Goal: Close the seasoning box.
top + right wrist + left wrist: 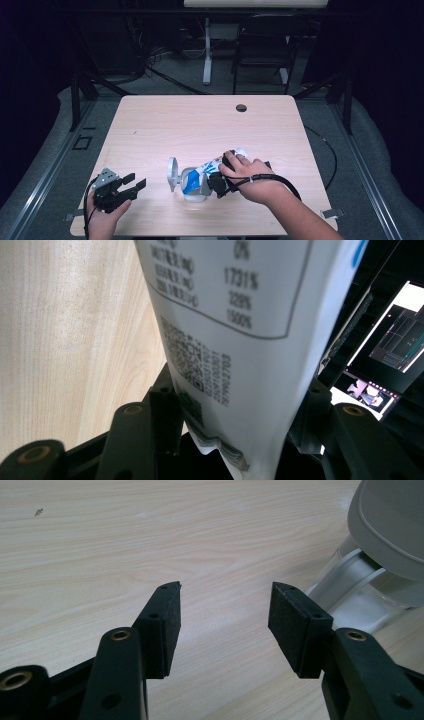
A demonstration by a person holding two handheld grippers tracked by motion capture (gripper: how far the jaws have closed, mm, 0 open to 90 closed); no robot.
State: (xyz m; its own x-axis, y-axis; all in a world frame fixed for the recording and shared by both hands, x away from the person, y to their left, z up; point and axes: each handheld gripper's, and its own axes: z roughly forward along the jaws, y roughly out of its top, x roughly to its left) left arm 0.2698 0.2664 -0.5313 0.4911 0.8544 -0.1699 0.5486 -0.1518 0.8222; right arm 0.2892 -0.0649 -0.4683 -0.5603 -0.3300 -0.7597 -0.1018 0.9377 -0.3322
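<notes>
On pale wooden table [165, 125], dark room

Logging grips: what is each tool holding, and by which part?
The right tool grips the white and blue pouch across its crimped bottom end. The left tool is open, holding nothing.

One pouch [212, 170] (white and blue), one clear container [192, 186], two grippers, one table [165, 125]

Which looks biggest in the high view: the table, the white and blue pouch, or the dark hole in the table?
1. Table, by far the biggest.
2. White and blue pouch, clamped in the right gripper.
3. Dark hole, the smallest.
</notes>
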